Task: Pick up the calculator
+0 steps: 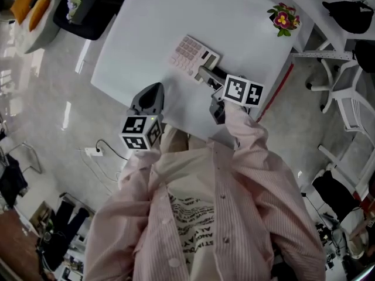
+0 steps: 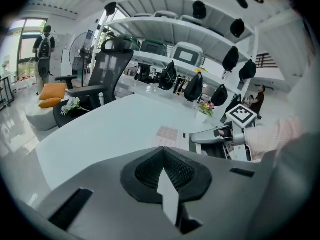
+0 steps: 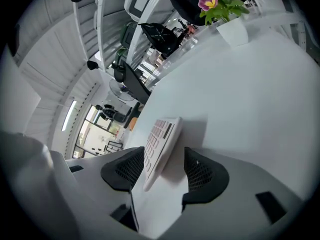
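Right gripper (image 3: 164, 165) straddles calculator (image 3: 160, 136); open table (image 3: 250, 104) beyond.

The calculator (image 1: 192, 54) lies on the table (image 1: 140, 34) toward the person's side, its near end between the jaws of the right gripper (image 1: 206, 74). The left gripper (image 1: 153, 89) hangs over the table's near edge, to the calculator's left. A potted flower (image 1: 283, 18) stands at the far right corner, and an office chair (image 1: 88, 7) sits beyond the far left one.

Shows as a slim white calculator (image 1: 193, 56) with pinkish keys; lies keys-up on the white tabletop (image 1: 146, 34), near end between the right hand-held gripper's (image 3: 164, 160) parted jaws.
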{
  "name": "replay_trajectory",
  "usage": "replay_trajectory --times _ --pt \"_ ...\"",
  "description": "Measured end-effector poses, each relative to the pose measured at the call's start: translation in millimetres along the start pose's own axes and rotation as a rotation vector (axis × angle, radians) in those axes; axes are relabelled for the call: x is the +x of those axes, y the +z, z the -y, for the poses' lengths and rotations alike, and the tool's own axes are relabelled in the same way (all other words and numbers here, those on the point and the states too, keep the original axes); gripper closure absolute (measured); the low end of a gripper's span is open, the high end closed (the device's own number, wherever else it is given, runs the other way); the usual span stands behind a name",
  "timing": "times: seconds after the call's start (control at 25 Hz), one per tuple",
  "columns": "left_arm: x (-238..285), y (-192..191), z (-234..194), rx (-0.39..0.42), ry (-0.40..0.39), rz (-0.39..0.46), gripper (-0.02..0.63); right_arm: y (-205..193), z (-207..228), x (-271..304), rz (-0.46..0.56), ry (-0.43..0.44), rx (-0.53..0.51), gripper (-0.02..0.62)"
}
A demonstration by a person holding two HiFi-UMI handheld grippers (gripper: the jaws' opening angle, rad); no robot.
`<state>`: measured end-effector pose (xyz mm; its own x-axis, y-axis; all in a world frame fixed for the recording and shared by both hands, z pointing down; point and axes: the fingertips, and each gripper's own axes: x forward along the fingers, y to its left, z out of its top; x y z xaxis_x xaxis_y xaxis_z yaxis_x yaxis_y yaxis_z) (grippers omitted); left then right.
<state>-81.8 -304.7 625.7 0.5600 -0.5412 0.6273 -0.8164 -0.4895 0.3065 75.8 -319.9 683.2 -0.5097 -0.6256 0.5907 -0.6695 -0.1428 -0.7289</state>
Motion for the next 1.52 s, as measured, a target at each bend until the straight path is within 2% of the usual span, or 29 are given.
replay_trajectory --times 0.28,0.52,0.6,0.68,0.92,1.36,1.52 --pt "6.3 -10.0 -0.5 -0.011 -0.006 -0.028 0.606 -4.6 0.4 12.6 -0.047 0.017 0.019 0.356" --pt "8.2 -9.8 -4.3 -0.016 -0.012 -0.035 0.606 -5.7 -7.4 19.0 -0.066 0.074 0.065 0.359" --pt "9.1 -8.7 -6.7 -0.014 -0.014 -0.037 0.606 -5.3 -5.1 22.0 -0.067 0.062 0.083 0.387" --pt "9.6 -8.2 -8.6 -0.016 -0.017 -0.04 0.606 -5.9 -0.1 24.1 -0.067 0.031 0.099 0.462" --pt "9.5 -10.4 -11.1 -0.021 -0.03 -0.051 0.606 -5.7 2.5 24.2 -0.048 0.027 0.132 0.471" --pt "4.6 -10.3 2.7 0.02 -0.09 -0.062 0.606 -7.6 -1.6 19.7 0.096 0.147 0.443 0.508" --pt "-0.2 -3.3 1.7 0.025 -0.092 -0.038 0.606 -5.7 -7.6 14.3 0.135 0.169 0.468 0.508"
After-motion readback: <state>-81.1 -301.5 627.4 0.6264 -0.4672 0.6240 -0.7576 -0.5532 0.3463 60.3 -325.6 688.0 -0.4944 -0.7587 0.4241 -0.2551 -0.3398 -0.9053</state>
